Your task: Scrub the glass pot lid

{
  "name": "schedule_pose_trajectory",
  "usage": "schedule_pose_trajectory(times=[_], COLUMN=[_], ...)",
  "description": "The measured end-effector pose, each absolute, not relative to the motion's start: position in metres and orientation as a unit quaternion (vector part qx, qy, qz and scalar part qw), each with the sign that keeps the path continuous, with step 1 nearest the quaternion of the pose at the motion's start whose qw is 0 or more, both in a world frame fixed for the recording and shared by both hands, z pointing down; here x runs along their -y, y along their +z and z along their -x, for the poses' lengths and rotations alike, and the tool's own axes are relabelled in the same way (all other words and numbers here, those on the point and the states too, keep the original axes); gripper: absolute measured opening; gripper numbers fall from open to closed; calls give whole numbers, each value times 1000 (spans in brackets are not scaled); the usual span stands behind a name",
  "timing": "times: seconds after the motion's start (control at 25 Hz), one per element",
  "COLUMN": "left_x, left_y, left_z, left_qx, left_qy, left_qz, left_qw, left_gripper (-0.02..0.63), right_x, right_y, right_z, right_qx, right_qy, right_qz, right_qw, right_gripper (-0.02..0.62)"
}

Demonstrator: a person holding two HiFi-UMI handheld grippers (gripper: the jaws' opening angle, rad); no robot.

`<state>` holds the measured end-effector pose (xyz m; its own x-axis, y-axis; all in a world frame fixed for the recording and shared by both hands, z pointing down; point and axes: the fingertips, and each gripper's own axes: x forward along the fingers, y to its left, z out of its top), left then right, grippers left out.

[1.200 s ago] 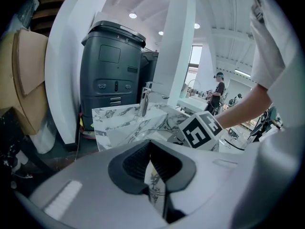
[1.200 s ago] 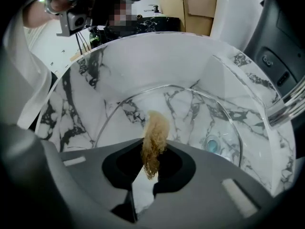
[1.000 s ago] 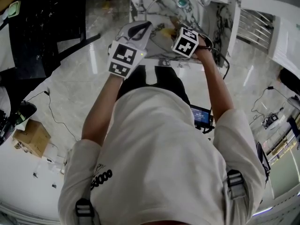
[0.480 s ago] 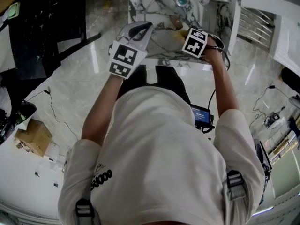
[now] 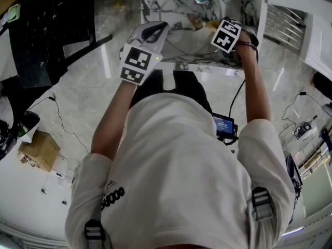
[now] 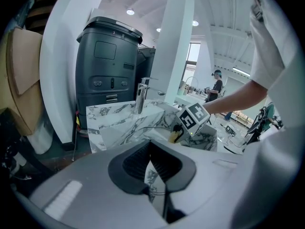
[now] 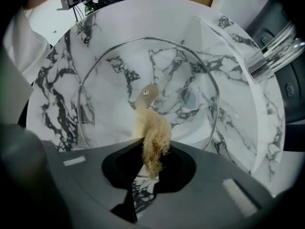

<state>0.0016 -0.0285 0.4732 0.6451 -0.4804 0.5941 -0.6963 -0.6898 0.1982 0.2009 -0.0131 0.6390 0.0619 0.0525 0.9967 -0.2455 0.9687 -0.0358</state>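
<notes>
While the round, metal-rimmed glass pot lid (image 5: 189, 35) leans over the veined marble basin (image 5: 244, 15) in the head view, the left gripper (image 6: 153, 163), in its own view, clamps the lid's thin left edge. In the right gripper view, the right gripper (image 7: 150, 168) pinches a tan fibrous scrubber (image 7: 151, 137) against the lid's face, which is turned toward it.

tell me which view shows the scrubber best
Right gripper view: the tan, fibrous scrubber sits centre, clamped in the jaws of the right gripper, against the lid. The head view shows only a yellowish speck beside that gripper's cube; the left gripper view a small yellow bit under the cube.
</notes>
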Motion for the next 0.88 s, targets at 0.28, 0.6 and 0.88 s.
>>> schedule_pose_trajectory(times=[0.28,0.6,0.88], left_x=[32,31,30], left_y=[474,475,475], left_z=[2,7,10], left_qx=[338,343,346], left_qy=[257,257,256], left_qz=[-880,-878,-876], left_qw=[212,214,216], left_gripper=[9,9,11], right_x=[52,94,101], right_y=[642,641,642], right_z=[-203,-188,-163], right_qx=[670,674,694], right_qy=[71,55,58], right_qz=[-107,-148,-152], right_qw=[731,721,701], right_gripper=[52,52,51])
